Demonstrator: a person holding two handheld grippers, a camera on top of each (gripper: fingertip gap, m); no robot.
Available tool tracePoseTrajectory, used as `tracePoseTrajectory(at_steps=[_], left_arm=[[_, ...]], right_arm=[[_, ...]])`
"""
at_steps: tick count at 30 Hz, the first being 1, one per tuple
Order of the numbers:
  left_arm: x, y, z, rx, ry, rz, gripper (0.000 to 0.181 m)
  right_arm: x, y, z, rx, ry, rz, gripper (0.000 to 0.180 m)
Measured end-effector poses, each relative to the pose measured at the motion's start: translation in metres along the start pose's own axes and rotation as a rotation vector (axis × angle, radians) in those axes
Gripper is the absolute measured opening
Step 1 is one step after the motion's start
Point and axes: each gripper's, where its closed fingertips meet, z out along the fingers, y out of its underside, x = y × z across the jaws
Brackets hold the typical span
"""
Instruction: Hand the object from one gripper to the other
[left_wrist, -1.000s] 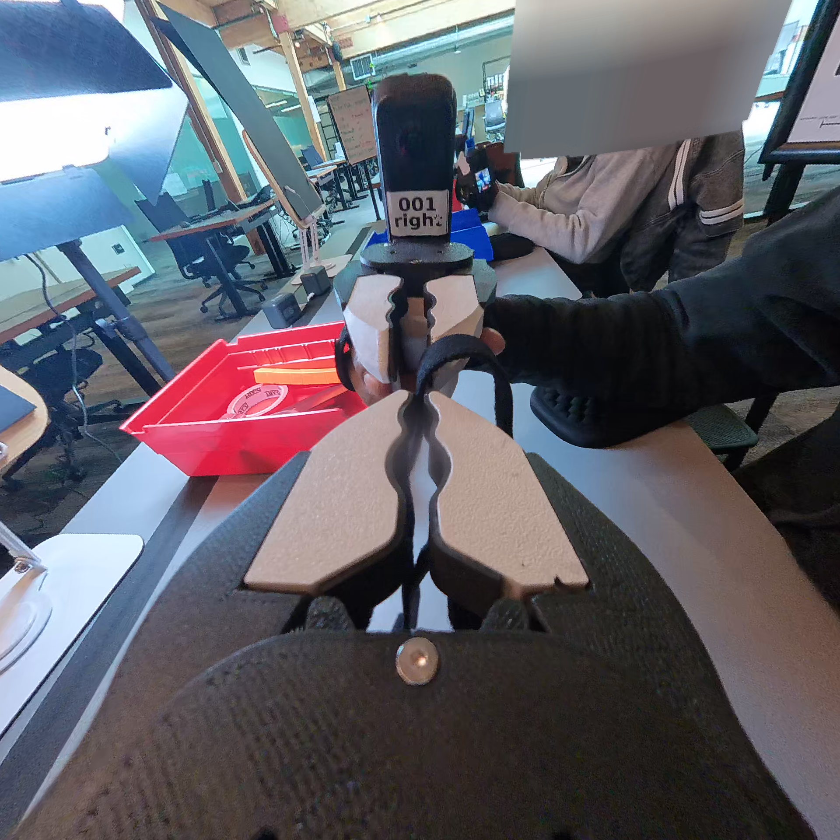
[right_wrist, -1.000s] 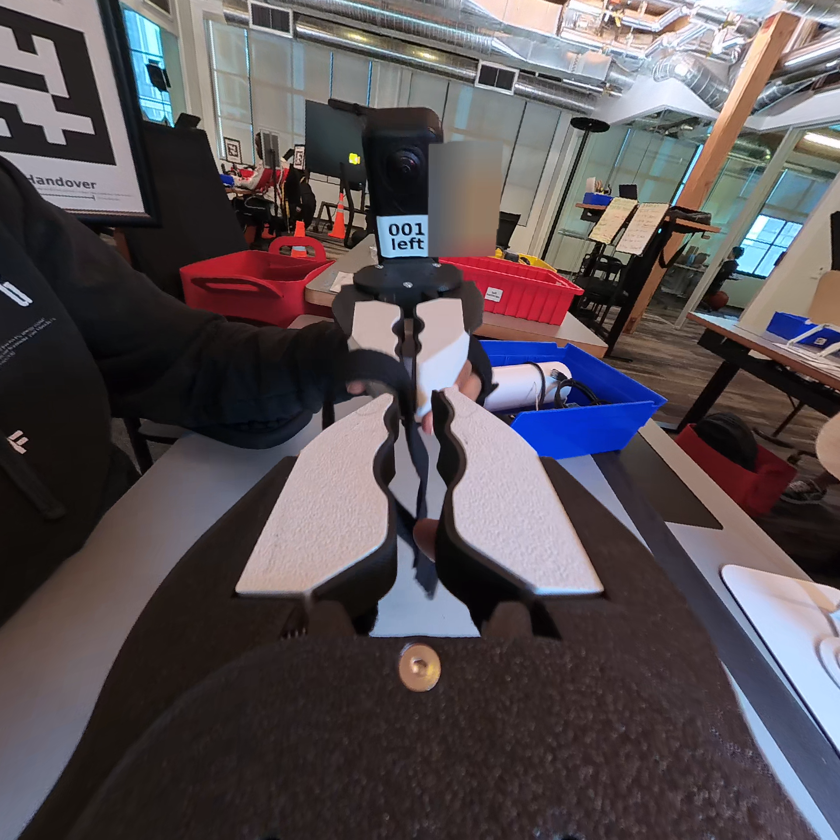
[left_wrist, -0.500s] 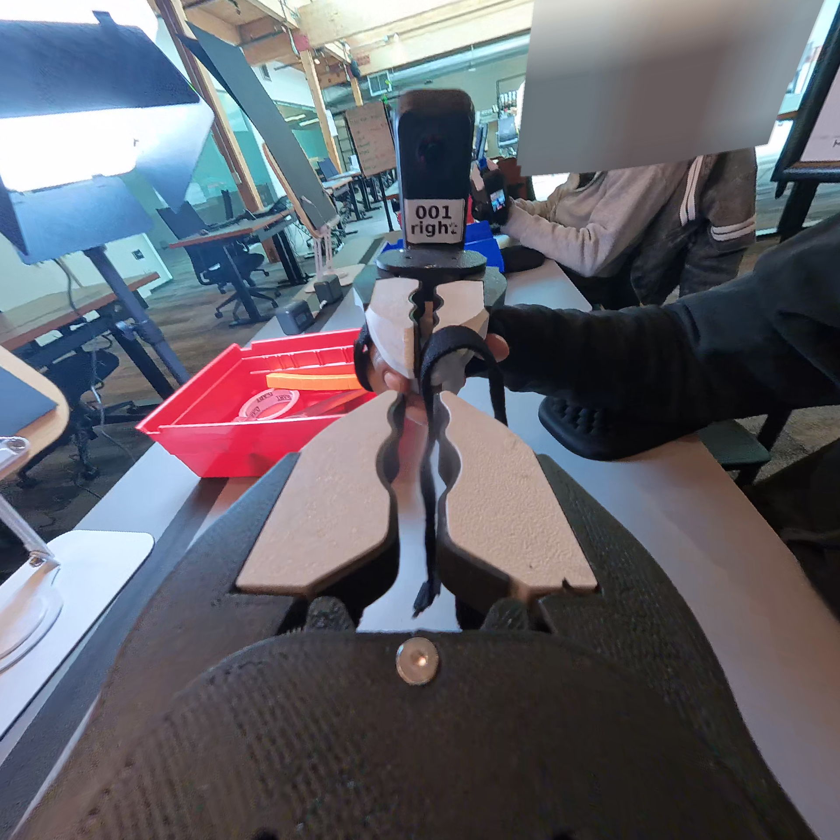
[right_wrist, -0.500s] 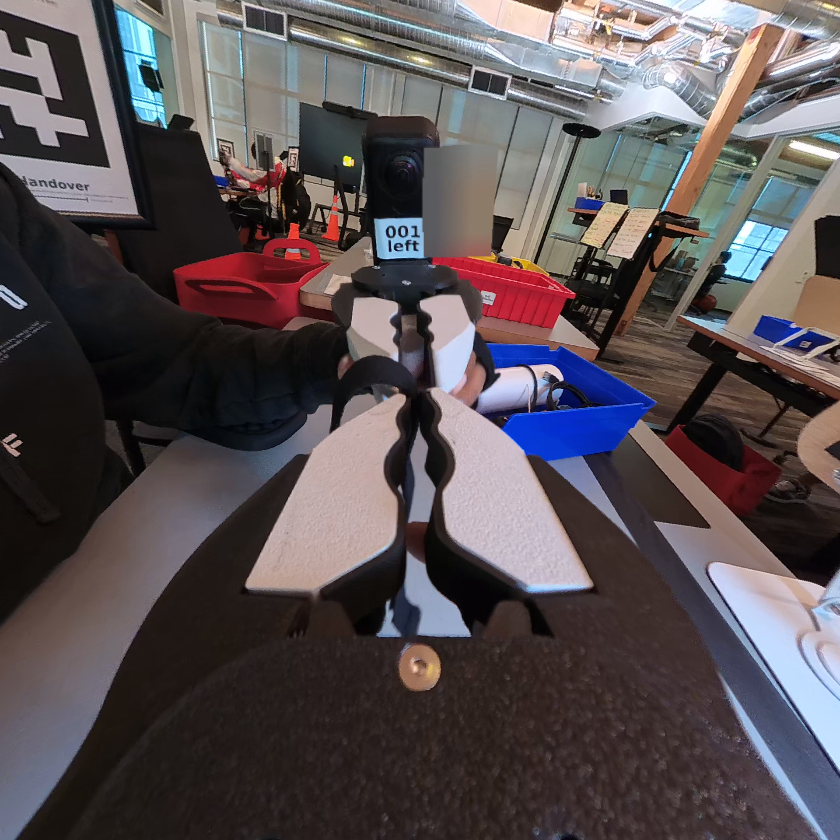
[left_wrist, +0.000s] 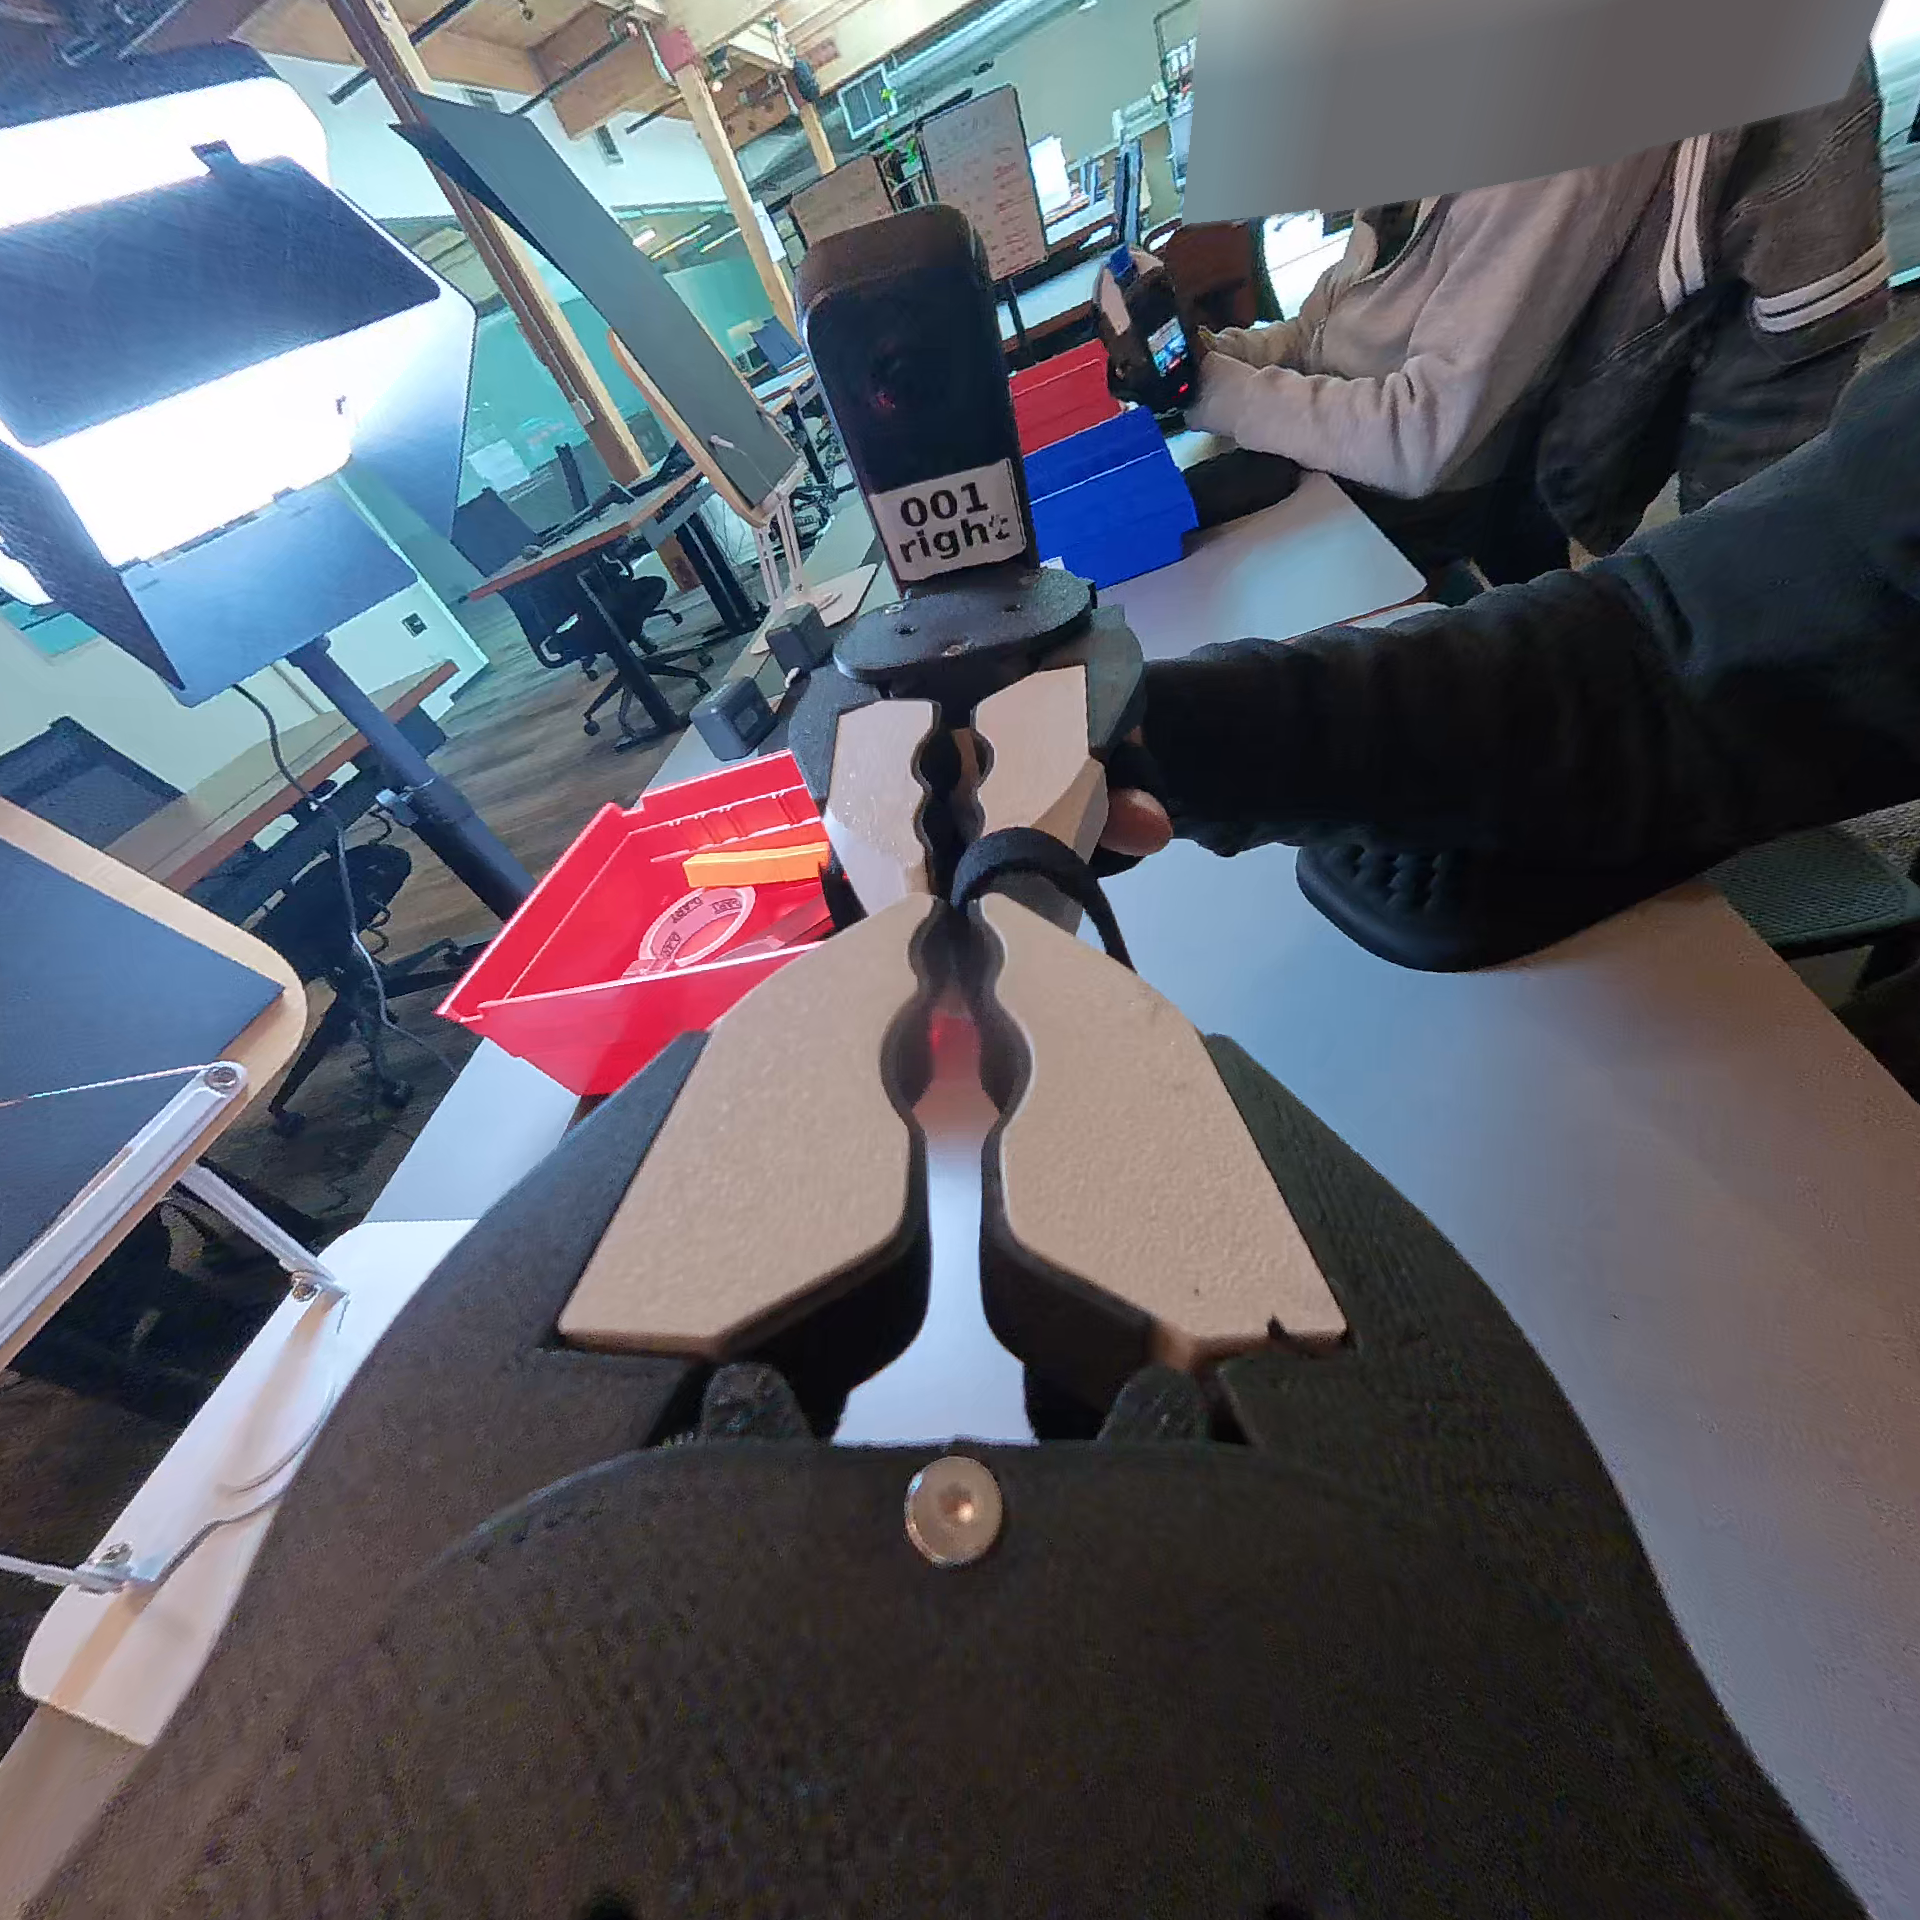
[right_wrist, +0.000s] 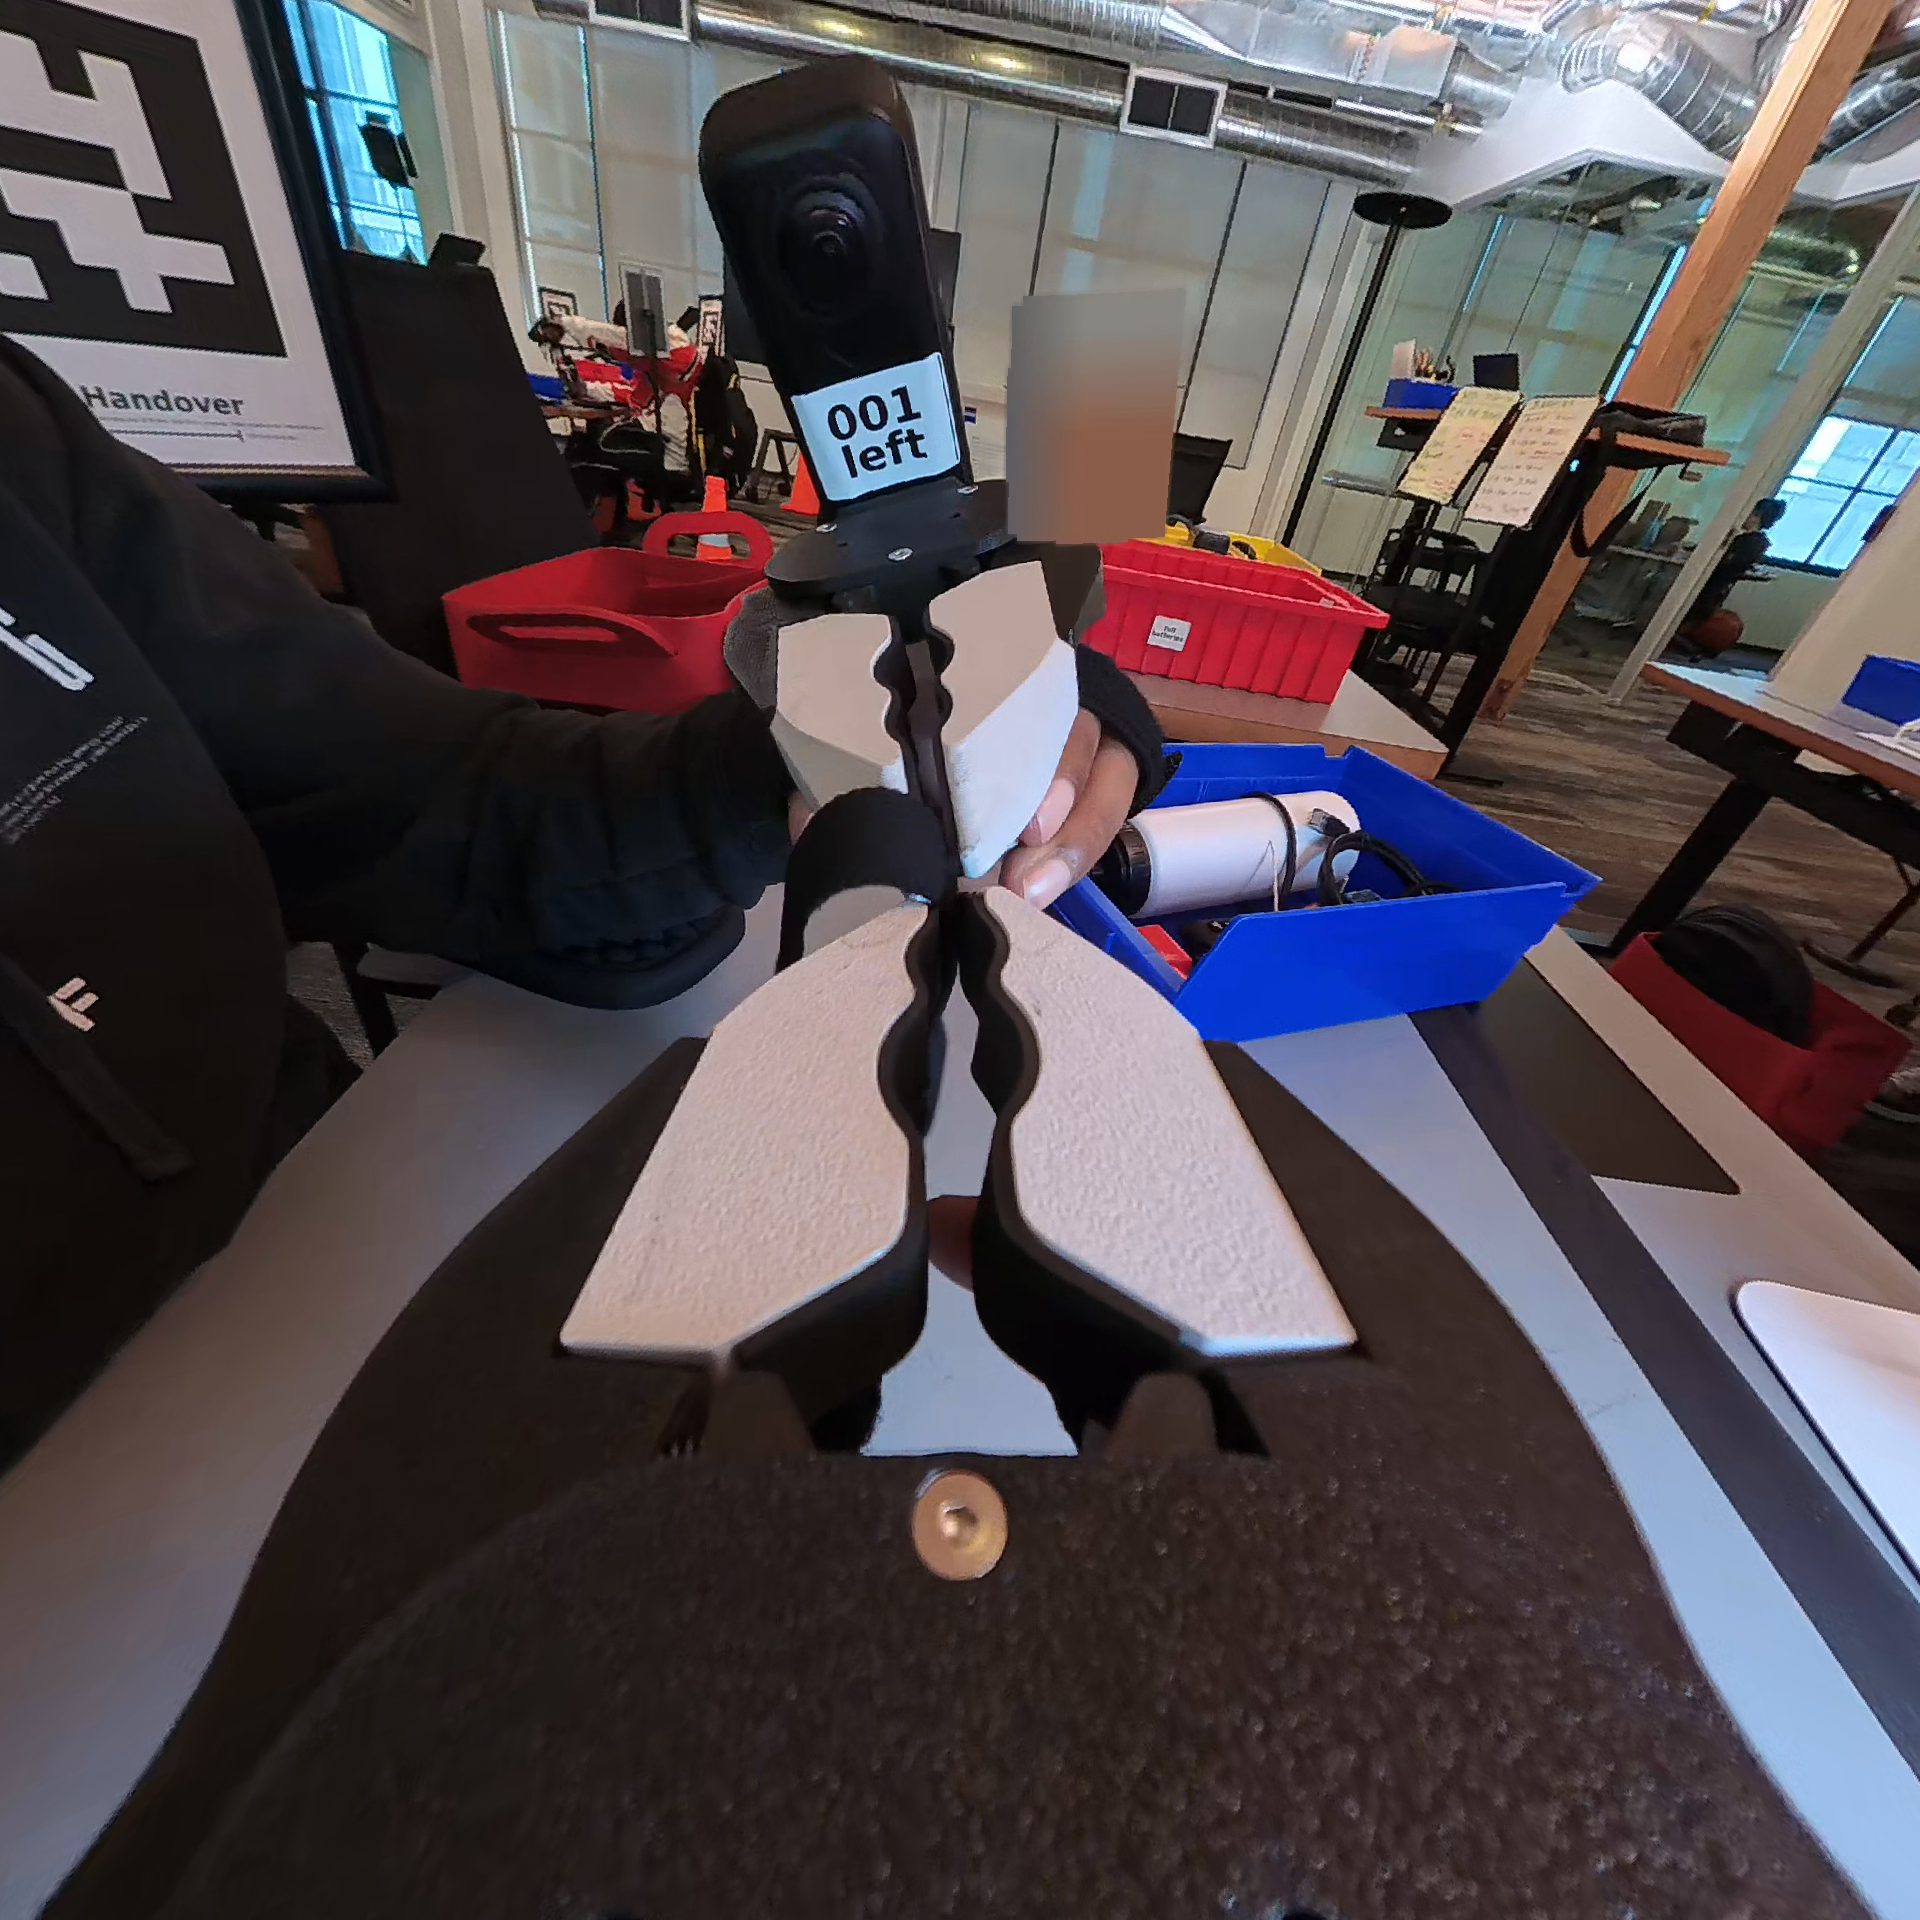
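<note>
A black strap (left_wrist: 1023, 857) forms a small loop between my two grippers, which meet nose to nose above the grey table (left_wrist: 1507, 1143). My left gripper (left_wrist: 951, 914) is shut, pinching the strap at its tips; no loose end shows in its gap. My right gripper (right_wrist: 951, 904) is shut on the strap too. In the right wrist view the loop (right_wrist: 862, 847) bulges left of the tips, and a dark band runs between the left gripper's fingers (right_wrist: 997, 727). The right gripper also shows in the left wrist view (left_wrist: 951, 883).
A red tray (left_wrist: 582, 997) with tape and an orange piece sits left of the grippers. A blue bin (right_wrist: 1351, 935) holding a white bottle and cables sits right. A black-sleeved arm (left_wrist: 1507, 727) crosses the table. A seated person (left_wrist: 1455, 343) is behind. A white plate (left_wrist: 208, 1455) lies at the near left edge. Less than 4 cm separates the two grippers' tips.
A second ago the left gripper held the strap and the right was open. Then the right shut on it and the left opened. Now the left is shut again and both have tilted.
</note>
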Motion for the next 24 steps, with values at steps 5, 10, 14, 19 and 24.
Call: tracePoseTrajectory(at_steps=[5, 10, 14, 19, 24], left_arm=[[-0.009, -0.006, -0.002, 0.045, -0.013, -0.102, 0.002], [-0.016, -0.006, -0.003, 0.075, 0.036, -0.351, 0.002], [-0.016, -0.005, 0.001, 0.097, 0.094, -0.523, 0.002], [-0.016, -0.003, 0.003, 0.092, 0.108, -0.572, 0.002], [-0.012, -0.01, 0.002, 0.119, 0.123, -0.526, 0.003]], right_arm=[[0.005, -0.01, -0.007, 0.026, 0.049, -0.044, 0.009], [0.01, -0.026, -0.012, -0.013, 0.188, -0.273, 0.019], [0.01, -0.029, -0.009, -0.122, 0.296, -0.501, 0.02], [0.009, -0.03, -0.007, -0.162, 0.325, -0.578, 0.008], [0.013, -0.038, -0.014, -0.08, 0.305, -0.408, 0.003]])
